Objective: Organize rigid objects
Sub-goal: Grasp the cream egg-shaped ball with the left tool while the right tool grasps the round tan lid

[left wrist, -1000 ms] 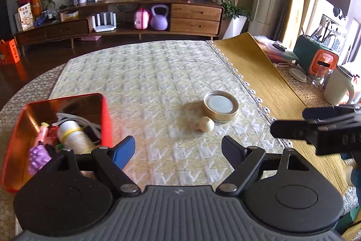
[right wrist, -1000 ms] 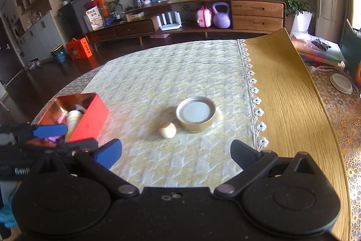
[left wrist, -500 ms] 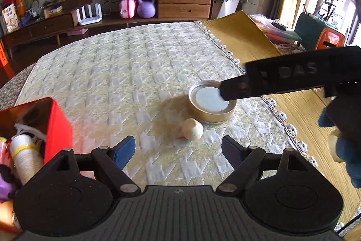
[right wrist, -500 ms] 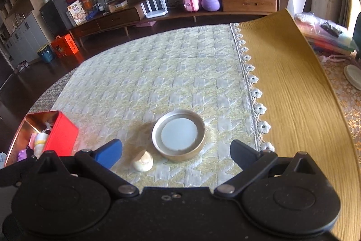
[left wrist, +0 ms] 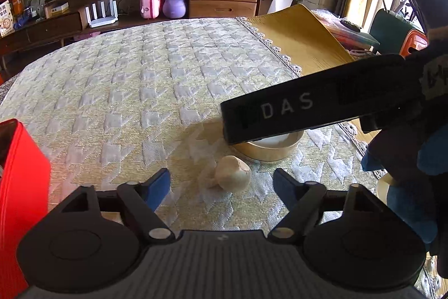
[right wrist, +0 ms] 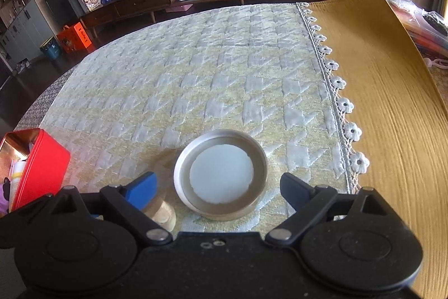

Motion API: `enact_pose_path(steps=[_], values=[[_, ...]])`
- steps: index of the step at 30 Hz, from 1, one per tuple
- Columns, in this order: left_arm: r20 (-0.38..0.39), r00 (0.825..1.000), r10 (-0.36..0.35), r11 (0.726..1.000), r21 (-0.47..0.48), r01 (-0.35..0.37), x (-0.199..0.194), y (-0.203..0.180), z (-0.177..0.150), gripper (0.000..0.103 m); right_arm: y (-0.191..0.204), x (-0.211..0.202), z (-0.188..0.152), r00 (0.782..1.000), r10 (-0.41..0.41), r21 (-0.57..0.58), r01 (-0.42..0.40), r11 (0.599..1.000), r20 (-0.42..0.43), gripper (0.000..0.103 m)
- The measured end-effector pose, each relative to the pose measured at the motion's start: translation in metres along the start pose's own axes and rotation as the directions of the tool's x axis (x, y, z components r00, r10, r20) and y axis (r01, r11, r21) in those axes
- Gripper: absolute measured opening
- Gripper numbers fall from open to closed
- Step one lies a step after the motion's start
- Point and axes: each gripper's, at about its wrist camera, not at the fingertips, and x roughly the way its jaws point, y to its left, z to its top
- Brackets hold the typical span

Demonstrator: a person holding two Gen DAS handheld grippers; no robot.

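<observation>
The left claw (left wrist: 221, 184) has its jaws apart, and they have just been closing in, with the small cream-coloured rounded lump (left wrist: 233, 177) lying on the cloth between them, not yet touched. The right claw (right wrist: 218, 187) also has its jaws apart and narrowing, straddling the shallow round gold-rimmed metal lid with a white liner (right wrist: 220, 178), the pads clear of its rim.

The likeliest trouble is crowding. The lump and lid lie just beside each other, and in the left view the right claw's black finger (left wrist: 308, 108) reaches across over the lid, near the left claw's path, so the two tools could knock together or nudge the wrong item. The lump looks rounded and may roll off a pad.

The quilted yellow-and-white cloth on the bench (right wrist: 196, 74) lies open beyond. The red tin box (right wrist: 36, 161) stands well apart on the left, its top open.
</observation>
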Motion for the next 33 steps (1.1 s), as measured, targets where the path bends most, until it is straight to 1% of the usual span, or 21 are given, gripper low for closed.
enact_pose_path(steps=[2, 4, 5, 7, 9, 10, 12, 18, 23, 26, 33], values=[[-0.01, 1.0, -0.001, 1.0, 0.004, 0.001, 0.005, -0.001, 0.0, 0.068, 0.001, 0.004, 0.0, 1.0, -0.001, -0.007, 0.001, 1.0, -0.005, 0.091], [0.005, 1.0, -0.001, 1.0, 0.015, 0.001, 0.005, -0.001, -0.002, 0.066, 0.002, 0.007, 0.001, 1.0, -0.004, -0.007, 0.004, 1.0, -0.007, 0.088], [0.008, 1.0, -0.004, 1.0, 0.017, 0.004, 0.006, -0.002, -0.002, 0.063, 0.002, 0.008, 0.001, 1.0, -0.002, -0.007, 0.002, 1.0, -0.009, 0.086], [0.014, 1.0, -0.002, 1.0, 0.021, 0.002, 0.006, -0.003, -0.002, 0.059, 0.003, 0.009, -0.001, 1.0, -0.008, -0.011, 0.008, 1.0, -0.007, 0.085], [0.021, 1.0, -0.003, 1.0, 0.027, 0.002, 0.006, -0.004, -0.002, 0.048, 0.003, 0.009, 0.0, 1.0, -0.017, -0.018, 0.017, 1.0, -0.001, 0.083], [0.022, 1.0, -0.004, 1.0, 0.029, 0.003, 0.005, -0.005, -0.002, 0.045, 0.004, 0.009, 0.0, 1.0, -0.022, -0.022, 0.022, 1.0, 0.0, 0.081], [0.024, 1.0, -0.005, 0.999, 0.033, 0.004, 0.004, -0.006, -0.002, 0.034, 0.003, 0.008, 0.0, 0.999, -0.031, -0.028, 0.031, 0.999, 0.006, 0.078], [0.015, 1.0, 0.007, 0.999, 0.045, -0.008, 0.002, -0.009, -0.002, 0.031, 0.004, 0.006, -0.004, 0.999, -0.045, -0.036, 0.045, 0.998, 0.02, 0.077], [0.01, 1.0, 0.003, 1.0, 0.019, -0.003, -0.005, -0.003, 0.0, 0.028, 0.002, 0.001, -0.006, 0.999, -0.047, -0.03, 0.048, 0.998, 0.019, 0.077], [-0.002, 1.0, 0.024, 1.0, 0.016, -0.024, -0.009, 0.0, 0.001, 0.028, 0.002, -0.006, -0.009, 0.998, -0.052, -0.028, 0.053, 0.998, 0.024, 0.077], [-0.025, 0.999, 0.037, 0.999, -0.03, -0.038, -0.026, 0.013, -0.006, 0.028, 0.006, -0.029, -0.016, 0.998, -0.056, -0.039, 0.058, 0.998, 0.039, 0.077]])
